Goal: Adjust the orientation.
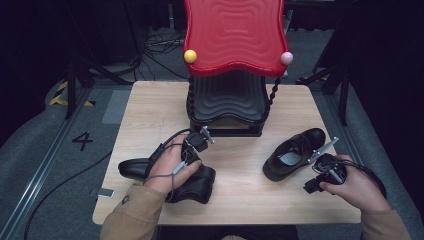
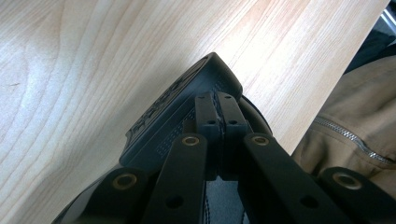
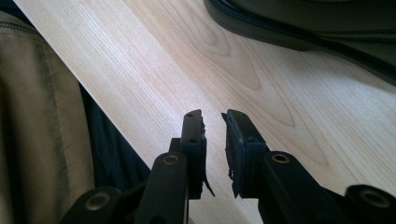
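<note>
Black jaws of the left tool sit pinched together on the upper edge of a black shoe, which lies on its side, patterned sole showing, near the table's front-left corner. From above, the left hand covers that grip. Over by the right edge, the right tool hovers slightly parted, gripping nothing, beside a dark brown lace-up shoe standing upright.

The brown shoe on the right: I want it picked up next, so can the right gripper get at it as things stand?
Probably yes. The right gripper sits just beside the brown shoe, with bare table between them. Its jaws stand slightly apart with nothing between them.
</note>
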`<control>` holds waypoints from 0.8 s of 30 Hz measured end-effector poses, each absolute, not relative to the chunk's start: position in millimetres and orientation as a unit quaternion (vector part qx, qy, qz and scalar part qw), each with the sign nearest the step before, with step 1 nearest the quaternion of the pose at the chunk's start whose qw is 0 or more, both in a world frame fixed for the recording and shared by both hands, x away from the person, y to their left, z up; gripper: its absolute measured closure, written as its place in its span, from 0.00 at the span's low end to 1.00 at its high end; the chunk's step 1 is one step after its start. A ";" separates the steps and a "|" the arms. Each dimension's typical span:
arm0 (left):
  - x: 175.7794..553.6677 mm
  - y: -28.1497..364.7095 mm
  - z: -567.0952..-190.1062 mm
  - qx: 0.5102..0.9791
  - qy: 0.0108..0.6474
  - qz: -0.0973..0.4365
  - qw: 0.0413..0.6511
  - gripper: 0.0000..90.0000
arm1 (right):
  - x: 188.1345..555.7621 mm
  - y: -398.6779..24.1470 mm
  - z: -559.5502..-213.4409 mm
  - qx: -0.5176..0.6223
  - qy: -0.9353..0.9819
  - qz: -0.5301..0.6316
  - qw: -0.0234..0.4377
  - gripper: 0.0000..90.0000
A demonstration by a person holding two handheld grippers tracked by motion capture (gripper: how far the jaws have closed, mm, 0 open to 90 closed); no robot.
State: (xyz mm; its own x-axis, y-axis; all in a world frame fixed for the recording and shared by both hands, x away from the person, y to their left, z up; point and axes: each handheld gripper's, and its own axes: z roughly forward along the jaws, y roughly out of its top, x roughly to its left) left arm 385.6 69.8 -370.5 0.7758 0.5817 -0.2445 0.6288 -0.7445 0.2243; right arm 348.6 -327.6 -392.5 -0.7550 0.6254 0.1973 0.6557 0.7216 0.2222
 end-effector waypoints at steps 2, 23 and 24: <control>386.0 69.4 -371.3 0.932 0.325 -0.077 0.144 1.00 | 348.2 -327.1 -392.3 -0.344 -0.927 -0.141 0.055 0.87; 397.8 63.4 -369.7 0.927 0.348 -0.052 0.129 1.00 | 348.0 -321.5 -393.2 -0.333 -0.930 -0.142 0.058 0.87; 400.1 63.5 -369.4 0.926 0.351 -0.053 0.129 1.00 | 348.0 -321.4 -393.1 -0.332 -0.931 -0.143 0.057 0.87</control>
State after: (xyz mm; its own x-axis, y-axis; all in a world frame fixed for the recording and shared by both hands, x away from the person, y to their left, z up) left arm 400.1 63.5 -369.4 0.7486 0.6356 -0.1888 0.6630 -0.7209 0.2018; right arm 348.0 -321.4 -393.1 -0.7727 0.6019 0.2015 0.6346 0.7385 0.2276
